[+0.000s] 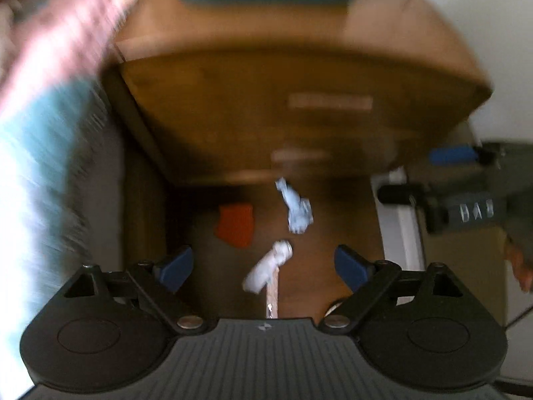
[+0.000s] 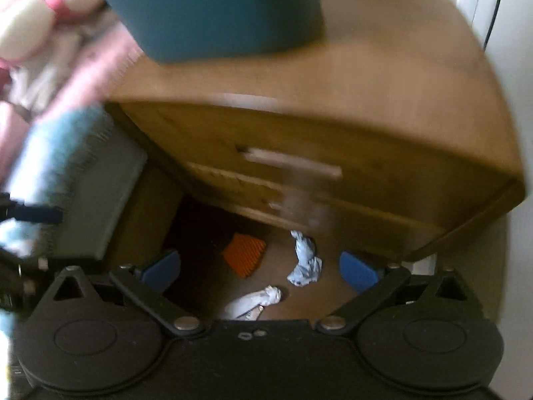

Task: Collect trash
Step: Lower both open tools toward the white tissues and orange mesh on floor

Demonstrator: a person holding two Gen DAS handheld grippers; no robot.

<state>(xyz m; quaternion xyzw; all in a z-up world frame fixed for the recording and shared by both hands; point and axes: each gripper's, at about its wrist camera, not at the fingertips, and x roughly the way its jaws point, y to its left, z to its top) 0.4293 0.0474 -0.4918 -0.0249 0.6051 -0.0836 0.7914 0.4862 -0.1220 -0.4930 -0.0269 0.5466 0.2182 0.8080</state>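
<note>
Below, both hand-held grippers released, left (image 1: 263,268), right (image 2: 260,271), crumpled paper (image 2: 304,261), orange scrap (image 2: 245,254), no readable writing.

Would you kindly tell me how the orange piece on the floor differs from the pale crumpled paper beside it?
The orange piece is bright, flat and ridged; the crumpled paper is pale bluish-white and wadded into an irregular lump. The orange piece lies nearer the dark gap under the wooden cabinet; the paper lies to its right. Both rest on the floor, untouched.

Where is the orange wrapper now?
In both views, the orange wrapper lies on the floor before the wooden cabinet, left of the crumpled tissue.
</note>
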